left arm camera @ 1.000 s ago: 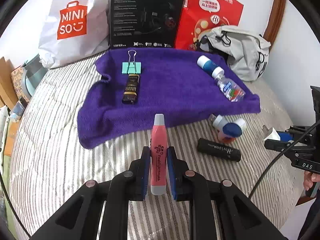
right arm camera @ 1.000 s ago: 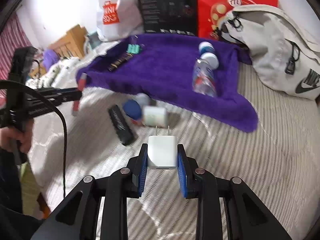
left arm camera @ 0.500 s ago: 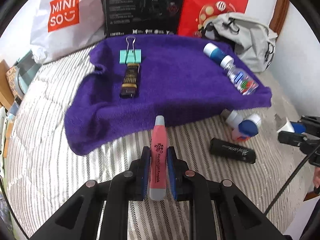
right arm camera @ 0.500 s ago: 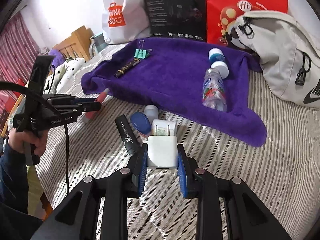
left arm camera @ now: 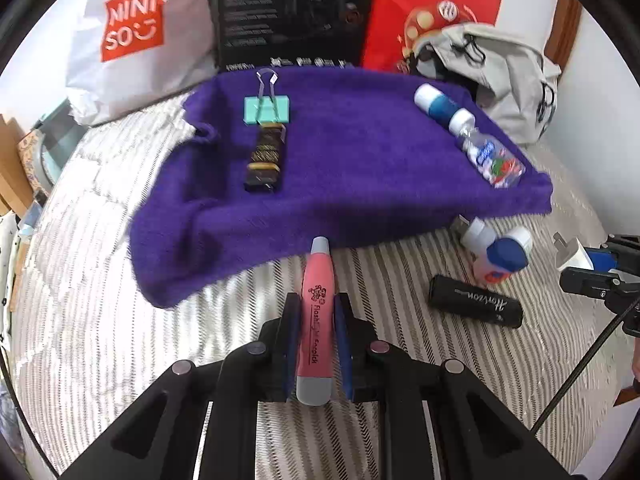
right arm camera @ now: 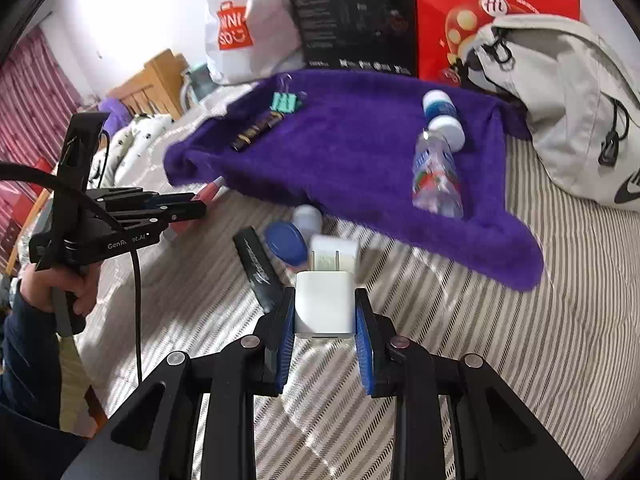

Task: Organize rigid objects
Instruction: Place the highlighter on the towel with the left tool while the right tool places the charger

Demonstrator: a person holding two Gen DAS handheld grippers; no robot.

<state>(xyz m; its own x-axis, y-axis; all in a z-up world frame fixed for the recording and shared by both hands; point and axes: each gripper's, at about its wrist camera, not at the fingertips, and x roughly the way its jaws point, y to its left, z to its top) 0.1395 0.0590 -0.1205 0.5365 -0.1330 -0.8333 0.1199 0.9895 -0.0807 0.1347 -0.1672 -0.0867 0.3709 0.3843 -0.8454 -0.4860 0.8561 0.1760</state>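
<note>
Left gripper (left arm camera: 316,320): clamped on a pink pen (left arm camera: 316,312) that lies lengthwise between the jaws, its grey tip pointing at the near edge of the purple towel (left arm camera: 360,152); it is held over the striped bed (left arm camera: 100,300).
Right gripper (right arm camera: 325,312): clamped on a white charger (right arm camera: 324,304), prongs pointing forward, held over the bed near the towel's front edge.
Towel: spread across the far part of the bed, its front left corner bunched up.
Left side of towel: a green binder clip (left arm camera: 267,109) at the far edge, a dark bar with gold bands (left arm camera: 266,158) just in front of it.
Right side of towel: a blue and white bottle (left arm camera: 434,102) at the far edge, a clear bottle with a white cap (left arm camera: 486,152) lying just in front of it.
Bed in front of towel: a black tube (left arm camera: 475,306) lying flat, with a blue-capped bottle (left arm camera: 505,256) and a small white-capped bottle (left arm camera: 476,232) near the towel's right front corner.
Behind the towel: a white shopping bag (left arm camera: 132,32), a black box (left arm camera: 292,12), a red bag (left arm camera: 432,12) and a grey backpack (left arm camera: 504,76).
Person: a hand (right arm camera: 72,284) grips the left gripper's handle at the left edge of the right wrist view.
</note>
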